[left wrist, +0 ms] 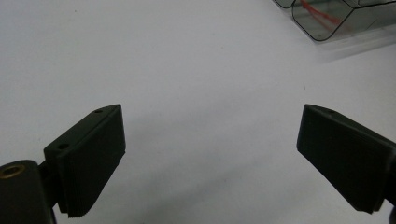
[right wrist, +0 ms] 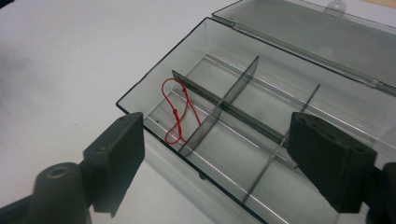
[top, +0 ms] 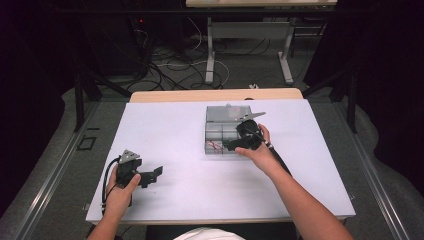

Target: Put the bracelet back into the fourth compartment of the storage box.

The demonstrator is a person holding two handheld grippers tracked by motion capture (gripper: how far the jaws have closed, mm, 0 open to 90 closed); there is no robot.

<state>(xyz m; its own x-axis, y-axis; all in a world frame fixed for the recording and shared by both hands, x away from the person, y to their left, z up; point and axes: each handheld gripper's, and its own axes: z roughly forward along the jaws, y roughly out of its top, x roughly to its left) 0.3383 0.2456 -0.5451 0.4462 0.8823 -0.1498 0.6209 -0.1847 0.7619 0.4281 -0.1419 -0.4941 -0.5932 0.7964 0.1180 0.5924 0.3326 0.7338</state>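
Note:
A clear grey compartment box stands open at the middle back of the white table, its lid folded back. A loop of red string lies in the box's near-left corner compartment, also seen as the red string. My right gripper hovers over the box's front edge, jaws wide open with nothing between them; a hand holds this right gripper. My left gripper rests low at the table's front left, open and empty, its jaws over bare table.
A corner of the box shows far ahead of the left gripper. Beyond the table's far wooden edge lie floor cables and desk legs. Bare white surface lies between the two hands.

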